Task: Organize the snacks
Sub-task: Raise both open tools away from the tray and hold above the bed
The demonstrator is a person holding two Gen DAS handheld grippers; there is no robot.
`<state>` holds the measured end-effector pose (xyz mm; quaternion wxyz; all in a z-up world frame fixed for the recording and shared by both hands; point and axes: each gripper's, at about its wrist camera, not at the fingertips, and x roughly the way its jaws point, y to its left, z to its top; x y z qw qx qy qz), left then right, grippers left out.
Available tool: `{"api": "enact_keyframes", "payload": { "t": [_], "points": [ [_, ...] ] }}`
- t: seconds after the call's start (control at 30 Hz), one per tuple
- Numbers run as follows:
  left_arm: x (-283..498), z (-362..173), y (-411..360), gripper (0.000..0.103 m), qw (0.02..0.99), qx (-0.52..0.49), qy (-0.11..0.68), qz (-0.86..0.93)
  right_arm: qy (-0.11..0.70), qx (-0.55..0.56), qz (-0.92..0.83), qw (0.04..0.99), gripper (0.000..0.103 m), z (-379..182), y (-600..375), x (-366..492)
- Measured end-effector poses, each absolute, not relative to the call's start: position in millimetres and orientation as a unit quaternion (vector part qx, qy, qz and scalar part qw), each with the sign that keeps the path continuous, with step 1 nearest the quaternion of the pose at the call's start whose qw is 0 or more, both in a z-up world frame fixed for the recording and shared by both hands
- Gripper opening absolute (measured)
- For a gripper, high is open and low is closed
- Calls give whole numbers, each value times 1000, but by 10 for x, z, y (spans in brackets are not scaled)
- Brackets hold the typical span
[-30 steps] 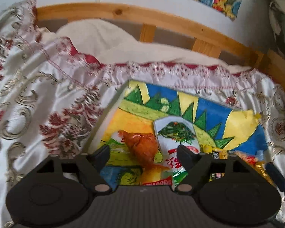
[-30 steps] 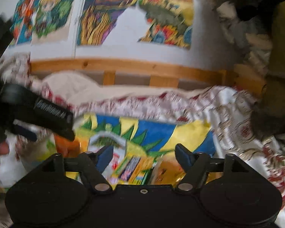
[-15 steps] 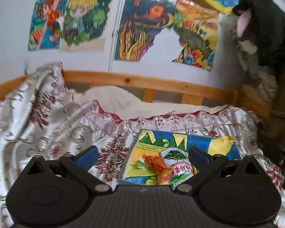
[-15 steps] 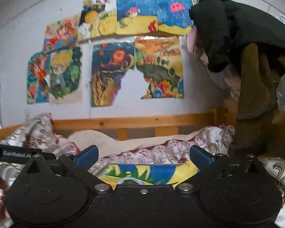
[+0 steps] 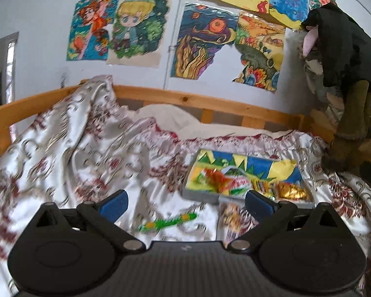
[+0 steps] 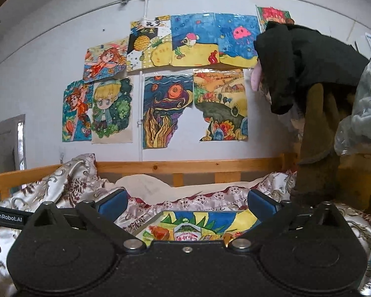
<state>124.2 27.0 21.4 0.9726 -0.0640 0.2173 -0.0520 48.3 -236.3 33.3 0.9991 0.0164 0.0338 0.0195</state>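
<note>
The left hand-held gripper (image 5: 185, 204) has just been spreading its jaws and stands released, nothing between its blue pads. Just beyond it, on the patterned satin bedspread (image 5: 69, 148), lie a green packet (image 5: 168, 222) and a second loose packet (image 5: 231, 219) (both blurred). Past them sits a shallow tray with a painted lining (image 5: 244, 168), holding the snacks (image 5: 235, 182): orange, white-green and gold wrappers. The right hand-held gripper (image 6: 186, 203) has likewise just been opening and is released and empty, the same tray low between its jaws. Farther back run the wooden bed rail (image 6: 197, 167) and wall drawings (image 6: 168, 109).
</note>
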Motion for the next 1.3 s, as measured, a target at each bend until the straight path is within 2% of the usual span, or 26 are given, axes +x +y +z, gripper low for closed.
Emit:
{"api": "enact_keyframes", "payload": {
  "t": [0.5,1.0,1.1,1.3],
  "points": [
    [735,234,408,103,972,-54,224,-35,78,-15,35,996,102,168,-2159,-129],
    [582,147,396,103,954,-24,296,-37,171,-65,-15,983,102,-17,-2069,-262],
    [634,101,364,103,939,-20,336,-66,174,-76,-18,982,102,-38,-2034,-274],
    [610,77,344,103,938,-16,341,-57,182,-88,-17,979,102,-59,-1999,-268]
  ]
}}
